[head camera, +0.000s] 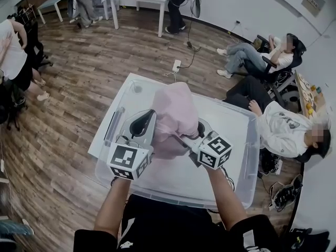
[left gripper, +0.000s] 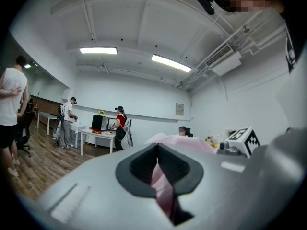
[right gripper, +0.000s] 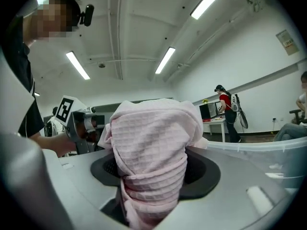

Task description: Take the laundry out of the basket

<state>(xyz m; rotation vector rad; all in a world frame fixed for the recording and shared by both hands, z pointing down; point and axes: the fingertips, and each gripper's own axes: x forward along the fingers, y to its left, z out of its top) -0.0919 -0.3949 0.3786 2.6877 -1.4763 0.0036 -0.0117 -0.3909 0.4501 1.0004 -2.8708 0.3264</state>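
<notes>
I'm pinching a thin fold of the pink cloth (left gripper: 162,191) in the left gripper (left gripper: 160,176), its jaws nearly together on it. The right gripper (right gripper: 152,186) is clamping a thick bunched roll of the same cloth (right gripper: 151,138), its jaws standing about half apart with the fabric filling the gap between them. Looking down from the head view, I'm seeing the left gripper (head camera: 149,121) and the right gripper (head camera: 186,138) close side by side. The cloth (head camera: 176,109) is humping up over and between them, above the middle of the clear plastic basket (head camera: 245,140). A lower fold is hanging beneath the grippers, and I can't tell whether it is touching the basket floor. To do this lift well, I'm thinking of raising both grippers together so the thin left pinch isn't taking the pull alone, since it looks the likelier one to slip. I'm also wanting the hanging part above the rim before carrying anything sideways, so it isn't dragging the light basket along. The seated person (head camera: 286,130) is sitting just beside the basket's right edge, so I'm judging the near or left side to be the safer way out.
</notes>
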